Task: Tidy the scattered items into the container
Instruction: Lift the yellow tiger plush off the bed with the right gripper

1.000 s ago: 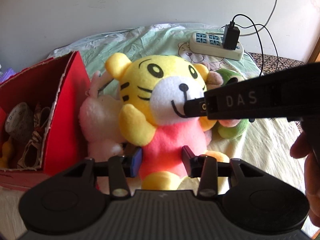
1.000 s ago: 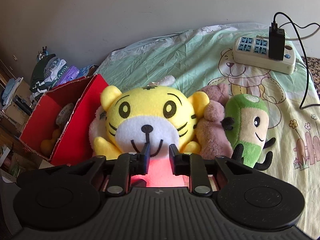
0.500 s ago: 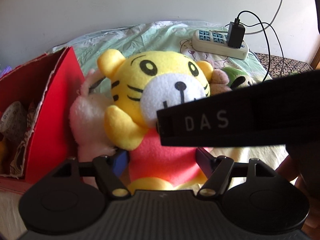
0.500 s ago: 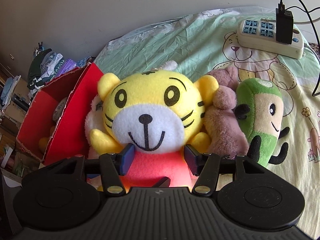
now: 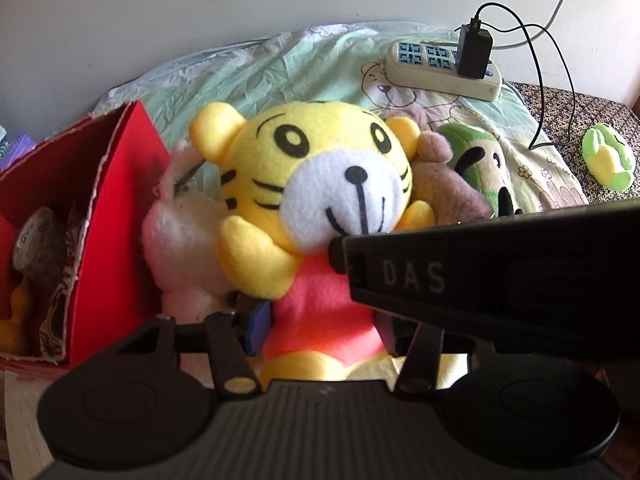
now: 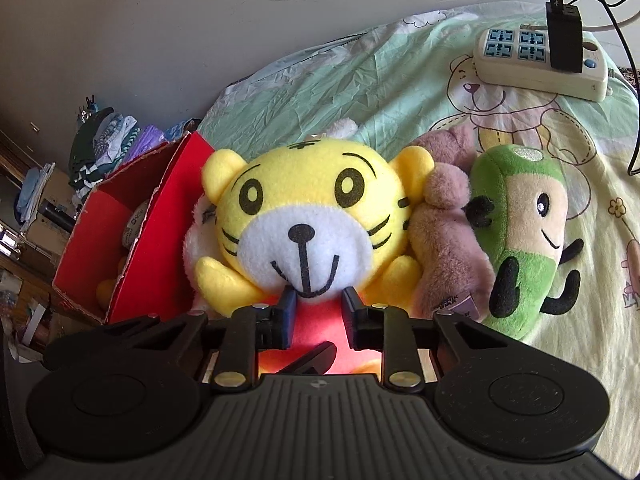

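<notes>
A yellow tiger plush (image 5: 320,184) (image 6: 304,216) in a red shirt sits upright on the bed, right beside the red box (image 5: 116,216) (image 6: 160,232). My left gripper (image 5: 326,326) clasps its lower body, one pad against each side. Just under the chin, my right gripper (image 6: 319,308) is pinched on the red shirt. The right gripper's black housing (image 5: 480,276) crosses the left wrist view from the right. Inside the box lie a tape roll (image 5: 40,240) and a yellow item.
A white plush (image 5: 184,248) is wedged between the tiger and the box. A mauve plush (image 6: 448,256) and a green plush (image 6: 528,240) lean on the tiger's right. A small green-yellow plush (image 5: 608,156) lies far right. A power strip (image 6: 540,68) with charger sits behind.
Both grippers spread their jaws half a second ago and have since narrowed onto the tiger. The left gripper moved closer around its body; the right now pinches the shirt.
</notes>
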Motion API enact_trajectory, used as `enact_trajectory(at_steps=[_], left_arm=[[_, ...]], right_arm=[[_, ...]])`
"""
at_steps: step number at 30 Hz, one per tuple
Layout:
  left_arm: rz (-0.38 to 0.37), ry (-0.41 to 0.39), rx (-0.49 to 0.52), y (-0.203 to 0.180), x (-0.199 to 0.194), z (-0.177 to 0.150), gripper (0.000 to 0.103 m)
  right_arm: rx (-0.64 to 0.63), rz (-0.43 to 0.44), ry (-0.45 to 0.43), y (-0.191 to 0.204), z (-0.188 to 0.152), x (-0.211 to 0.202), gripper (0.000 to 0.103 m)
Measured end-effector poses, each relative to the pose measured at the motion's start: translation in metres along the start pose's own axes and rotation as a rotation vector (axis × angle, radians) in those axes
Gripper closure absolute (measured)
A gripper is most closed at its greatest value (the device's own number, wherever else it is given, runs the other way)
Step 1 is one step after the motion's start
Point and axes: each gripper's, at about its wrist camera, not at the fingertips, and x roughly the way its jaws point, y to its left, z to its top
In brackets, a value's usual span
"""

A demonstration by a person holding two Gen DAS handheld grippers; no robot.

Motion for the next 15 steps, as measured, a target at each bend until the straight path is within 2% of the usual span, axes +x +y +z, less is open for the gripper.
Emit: enact_trajectory(at_steps=[8, 10, 15], left_arm=[[0.034, 0.019, 0.009, 0.002, -0.001, 0.007, 0.056], [0.035, 0.023, 0.005, 0.002, 0.000, 0.007, 0.056], [0.041, 0.024, 0.011, 0.000, -0.003, 0.007, 0.058]], right_arm=[[0.002, 0.031, 0.007, -0.002, 0.004, 0.006, 0.062], [0.015, 0.045, 0.012, -0.004, 0.004, 0.008, 0.062], [0.017, 0.071, 0.013, -0.007, 0.003, 0.003, 0.077]])
